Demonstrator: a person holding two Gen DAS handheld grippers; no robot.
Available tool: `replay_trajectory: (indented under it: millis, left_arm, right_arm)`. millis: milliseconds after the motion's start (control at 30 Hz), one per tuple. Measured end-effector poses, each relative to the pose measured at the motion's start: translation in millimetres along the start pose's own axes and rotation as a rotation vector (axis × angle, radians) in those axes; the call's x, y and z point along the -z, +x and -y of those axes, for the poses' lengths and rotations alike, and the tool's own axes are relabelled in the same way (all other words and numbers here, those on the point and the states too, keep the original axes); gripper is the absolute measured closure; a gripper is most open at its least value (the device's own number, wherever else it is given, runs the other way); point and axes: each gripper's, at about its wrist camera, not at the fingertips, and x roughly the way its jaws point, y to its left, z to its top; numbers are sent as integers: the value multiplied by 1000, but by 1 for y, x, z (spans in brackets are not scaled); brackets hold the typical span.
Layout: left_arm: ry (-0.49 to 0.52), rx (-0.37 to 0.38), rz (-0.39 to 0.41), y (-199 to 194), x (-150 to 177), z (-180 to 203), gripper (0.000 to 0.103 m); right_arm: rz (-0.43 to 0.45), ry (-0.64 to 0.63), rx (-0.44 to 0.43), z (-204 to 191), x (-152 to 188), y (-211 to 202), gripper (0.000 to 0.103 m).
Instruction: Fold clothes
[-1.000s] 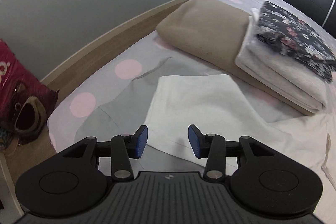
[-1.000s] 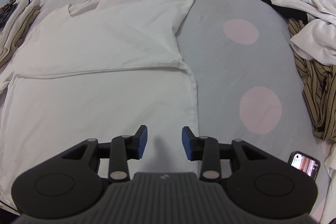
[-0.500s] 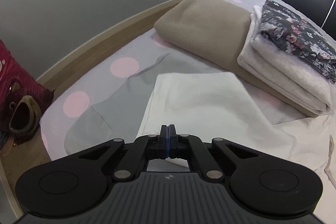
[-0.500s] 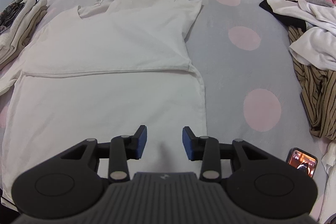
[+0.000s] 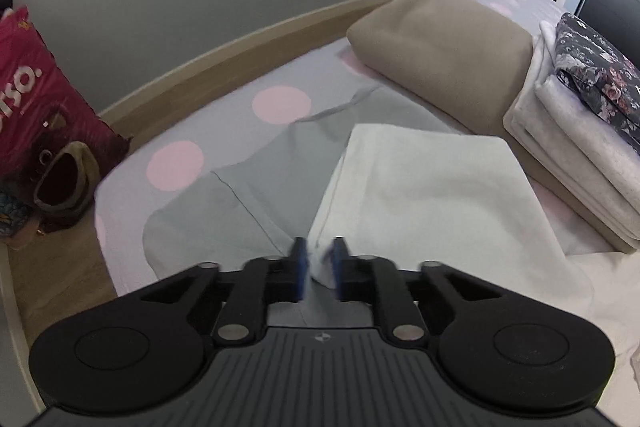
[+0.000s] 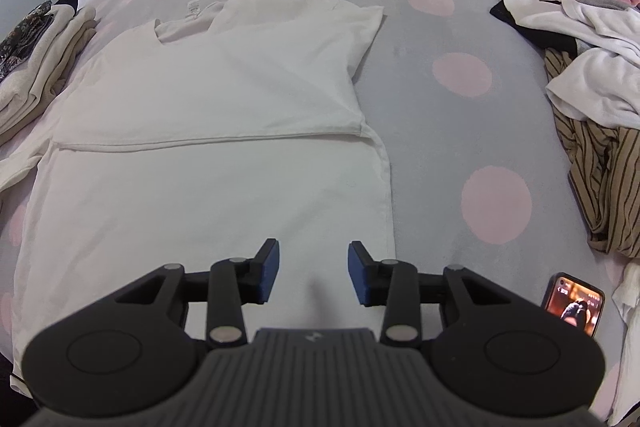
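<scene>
The left claw (image 5: 319, 267) is clenched on a bunched corner of the white T-shirt (image 6: 224, 131); the white cloth shows pinched between the two blue pads (image 5: 299, 267), which stand only slightly apart with fabric filling the gap. That corner rises off the bed (image 5: 224, 131), whose grey cover is dotted with pink circles, and the sleeve runs back from the claw as a flat white panel.

The right claw (image 6: 313, 277) is released, its pads apart with nothing between them, and it hangs over the lower part of the shirt, near the hem's right edge. I cannot tell whether it touches the cloth.

The shirt lies spread flat along the bed, collar at the far end. A stack of folded clothes (image 5: 576, 147) sits beside it on the left, a heap of unfolded garments (image 6: 592, 99) on the right, and a phone (image 6: 573, 309) lies near the right claw.
</scene>
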Motion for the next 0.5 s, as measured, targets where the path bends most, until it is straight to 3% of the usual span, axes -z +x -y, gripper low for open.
replay_trajectory:
  millis: [167,333,500]
  left_arm:
    - [9,54,88,-34,-12,6,102]
    - [76,3,75,-44,-22,17,102]
    - [33,15,1,-28,-21,12,96]
  right_arm:
    - [3,0,1,0,-1,-1,62]
    - [0,-9,-24,-5,-1,2,62]
    - [4,-13,-35,-7,3,0,61]
